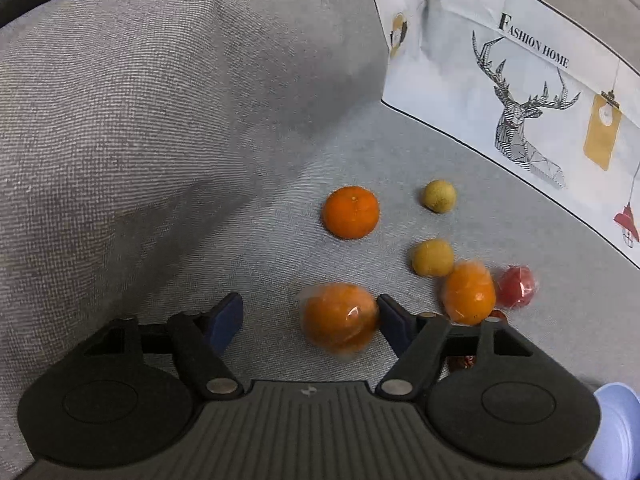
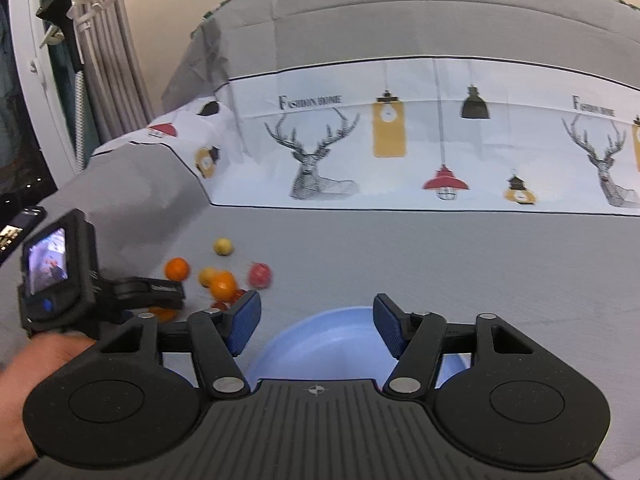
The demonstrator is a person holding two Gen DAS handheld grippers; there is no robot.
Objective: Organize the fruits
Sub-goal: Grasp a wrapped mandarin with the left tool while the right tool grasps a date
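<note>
Left hand-held gripper (image 1: 310,316) gapes around a wrapped orange (image 1: 340,317), touching its right pad; right hand-held gripper (image 2: 316,320) hangs apart over the bowl (image 2: 320,344).

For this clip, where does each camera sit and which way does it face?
Left wrist: on the left gripper, angled down at the grey sofa seat; a wrapped orange lies between its open fingers.
Right wrist: on the right gripper, facing the sofa back over a blue bowl; a hand shows.
Shared: fruit pile, deer-print cover, bowl.
</note>
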